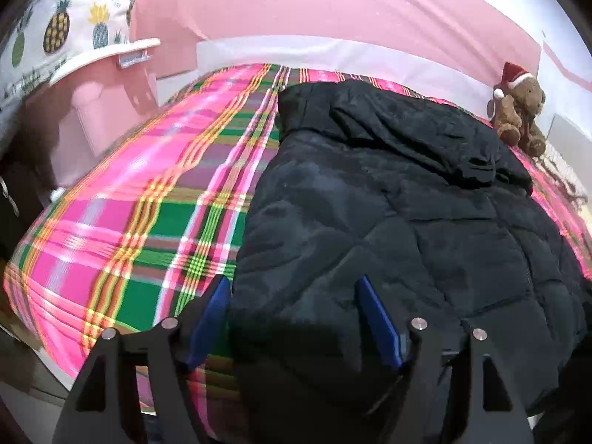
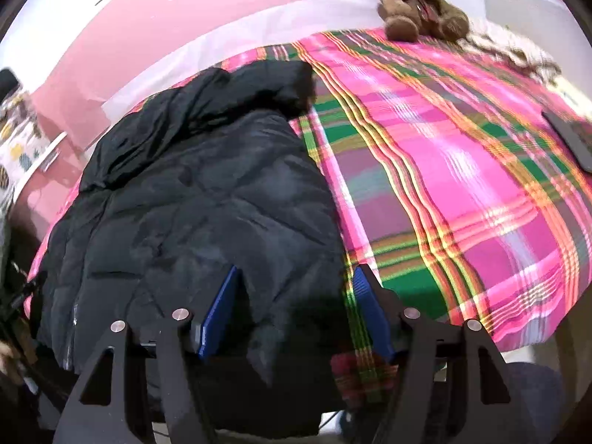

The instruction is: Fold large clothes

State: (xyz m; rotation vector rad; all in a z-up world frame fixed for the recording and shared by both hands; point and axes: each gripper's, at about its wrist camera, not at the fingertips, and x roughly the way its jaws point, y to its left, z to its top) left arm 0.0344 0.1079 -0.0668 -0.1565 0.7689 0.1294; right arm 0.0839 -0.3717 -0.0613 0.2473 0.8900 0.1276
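A black quilted puffer jacket [image 1: 388,199] lies lengthwise on a bed with a pink and green plaid cover [image 1: 148,192], its hood end toward the far wall. In the left wrist view my left gripper [image 1: 294,285] is open over the jacket's near left corner, and that edge lies between the blue pads without being pinched. In the right wrist view the same jacket [image 2: 192,192] fills the left half. My right gripper [image 2: 296,273] is open astride its near right edge, with one pad over the jacket and the other over the plaid cover [image 2: 462,170].
A brown teddy bear [image 1: 520,111] with a red hat sits at the bed's far right corner, also the teddy bear [image 2: 421,3] in the right wrist view. A pineapple-print cloth [image 1: 63,29] lies on pink furniture at the left. A dark flat object [image 2: 571,140] rests near the bed's right edge.
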